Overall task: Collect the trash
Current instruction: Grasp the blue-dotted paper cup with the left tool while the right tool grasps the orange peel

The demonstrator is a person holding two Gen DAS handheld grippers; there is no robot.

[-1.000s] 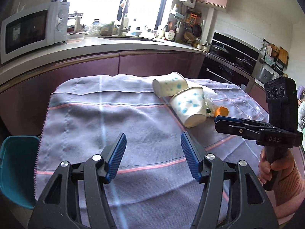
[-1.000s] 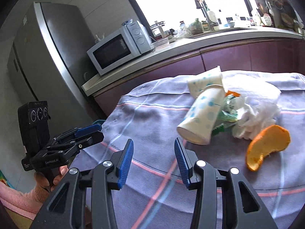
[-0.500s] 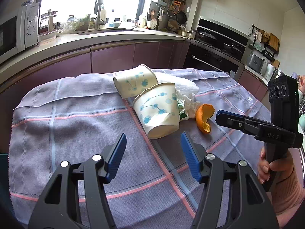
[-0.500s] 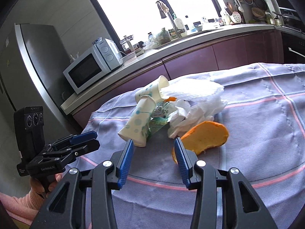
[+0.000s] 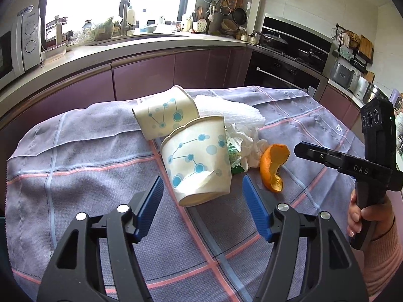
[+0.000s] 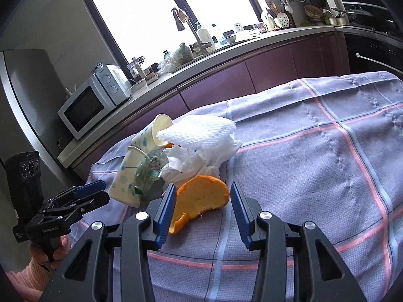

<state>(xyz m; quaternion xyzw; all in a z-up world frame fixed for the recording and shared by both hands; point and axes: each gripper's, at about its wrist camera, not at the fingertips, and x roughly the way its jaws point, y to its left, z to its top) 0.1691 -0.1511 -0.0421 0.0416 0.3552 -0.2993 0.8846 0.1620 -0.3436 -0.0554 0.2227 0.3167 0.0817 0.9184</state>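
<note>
On the clothed desk (image 5: 75, 166), we bring our left tongs (image 5: 202, 211), just widened and empty, before the fallen paper cup (image 5: 197, 159), base toward us; right tongs (image 6: 201, 214) straddle the orange peel (image 6: 199, 201), unclamped

A lilac checked tablecloth (image 5: 88, 156) with pink lines covers the table. Behind it run purple cabinets (image 5: 143, 75) under a pale counter, where a white microwave (image 6: 88, 105) stands (beside a steel fridge (image 6: 25, 80)) and a tap (image 6: 181, 22) rises before the bright window.
</note>
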